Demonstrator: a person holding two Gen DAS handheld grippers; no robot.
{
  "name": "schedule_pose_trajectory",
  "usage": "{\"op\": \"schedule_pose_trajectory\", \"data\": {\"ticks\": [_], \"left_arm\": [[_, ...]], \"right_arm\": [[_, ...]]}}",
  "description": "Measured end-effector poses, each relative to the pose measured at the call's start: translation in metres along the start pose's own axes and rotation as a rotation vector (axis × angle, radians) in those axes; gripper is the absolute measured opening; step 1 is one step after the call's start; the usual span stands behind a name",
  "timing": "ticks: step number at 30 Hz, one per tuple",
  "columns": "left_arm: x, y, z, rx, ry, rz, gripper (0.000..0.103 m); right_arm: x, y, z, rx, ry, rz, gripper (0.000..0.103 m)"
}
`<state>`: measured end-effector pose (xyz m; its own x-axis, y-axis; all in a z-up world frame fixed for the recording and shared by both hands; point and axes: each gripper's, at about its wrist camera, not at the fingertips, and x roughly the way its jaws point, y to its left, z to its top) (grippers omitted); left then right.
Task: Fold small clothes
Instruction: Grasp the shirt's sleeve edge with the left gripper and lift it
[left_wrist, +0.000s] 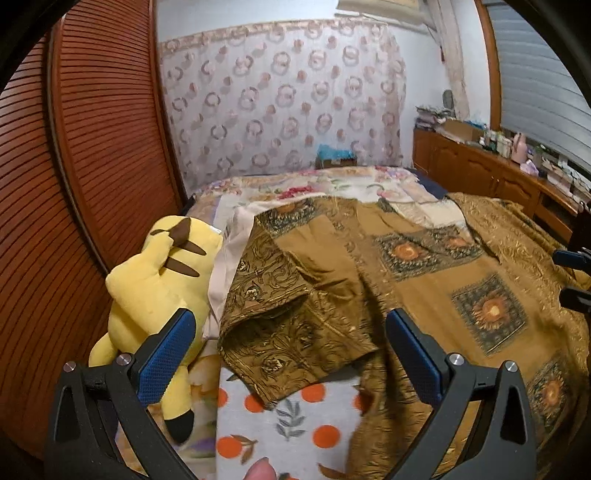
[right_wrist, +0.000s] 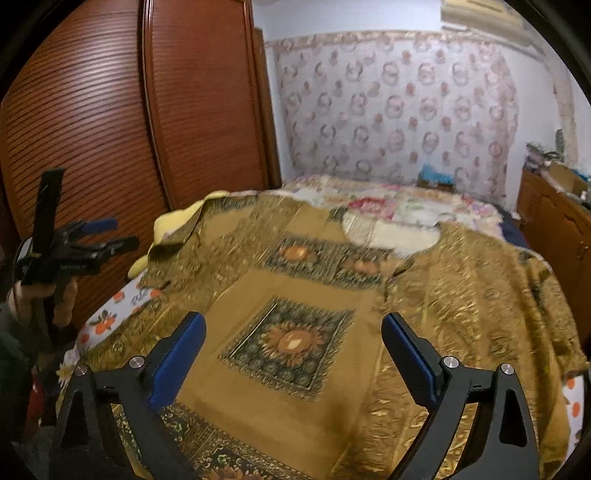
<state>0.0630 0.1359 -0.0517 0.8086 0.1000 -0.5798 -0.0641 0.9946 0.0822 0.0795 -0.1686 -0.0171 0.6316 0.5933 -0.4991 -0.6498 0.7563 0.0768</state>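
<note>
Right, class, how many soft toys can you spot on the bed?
1. A yellow plush toy lies at the left edge of the bed, between the wooden wardrobe and the brown patterned shirt. The shirt covers much of the bed, so others may be hidden.

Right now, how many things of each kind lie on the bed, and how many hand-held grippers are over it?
Brown patterned shirt: 1
Yellow plush toy: 1
Hand-held grippers, left and right, both open and empty: 2
Total: 4
</note>
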Motion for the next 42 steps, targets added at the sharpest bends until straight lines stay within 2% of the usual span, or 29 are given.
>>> {"op": "schedule_pose_trajectory", "data": {"ticks": [3, 5, 7, 10, 14, 16, 17, 20, 22, 27, 30, 36, 42], "left_arm": [[0.014, 0.008, -0.002, 0.02, 0.033, -0.01, 0.103], [0.025, 0.013, -0.002, 0.036, 0.068, -0.025, 0.097], [0.036, 0.017, -0.003, 0.057, 0.103, -0.007, 0.082], [0.05, 0.024, -0.005, 0.078, 0.139, -0.004, 0.065], [0.067, 0.034, -0.006, 0.086, 0.167, 0.024, 0.055], [0.074, 0.036, -0.008, 0.101, 0.182, 0.024, 0.039], [0.077, 0.037, -0.009, 0.102, 0.192, 0.008, 0.033], [0.079, 0.036, -0.009, 0.112, 0.203, -0.005, 0.026], [0.078, 0.037, -0.006, 0.101, 0.197, -0.014, 0.01], [0.064, 0.041, 0.011, 0.06, 0.158, -0.047, 0.006], [0.048, 0.034, 0.028, 0.041, 0.119, -0.098, 0.006], [0.024, -0.016, 0.078, 0.072, 0.07, -0.212, 0.006], [0.038, -0.066, 0.114, 0.11, 0.098, -0.279, 0.008]], "right_arm": [[0.005, 0.0, 0.004, -0.014, 0.03, 0.011, 0.096], [0.007, -0.001, 0.004, -0.024, 0.049, 0.011, 0.096], [0.01, 0.001, 0.007, -0.03, 0.066, 0.008, 0.096], [0.013, 0.001, 0.007, -0.034, 0.083, 0.004, 0.096], [0.019, 0.004, 0.009, -0.04, 0.091, -0.005, 0.096], [0.02, 0.01, 0.002, -0.042, 0.088, -0.009, 0.096], [0.025, 0.014, 0.003, -0.045, 0.091, -0.012, 0.096], [0.027, 0.017, -0.001, -0.047, 0.103, -0.02, 0.096], [0.029, 0.019, -0.007, -0.045, 0.108, -0.021, 0.096], [0.028, 0.026, -0.006, -0.071, 0.096, -0.039, 0.096], [0.028, 0.032, -0.008, -0.077, 0.094, -0.044, 0.096], [0.027, 0.024, -0.01, -0.034, 0.098, -0.031, 0.096], [0.027, 0.023, -0.009, -0.02, 0.099, -0.026, 0.096]]}}
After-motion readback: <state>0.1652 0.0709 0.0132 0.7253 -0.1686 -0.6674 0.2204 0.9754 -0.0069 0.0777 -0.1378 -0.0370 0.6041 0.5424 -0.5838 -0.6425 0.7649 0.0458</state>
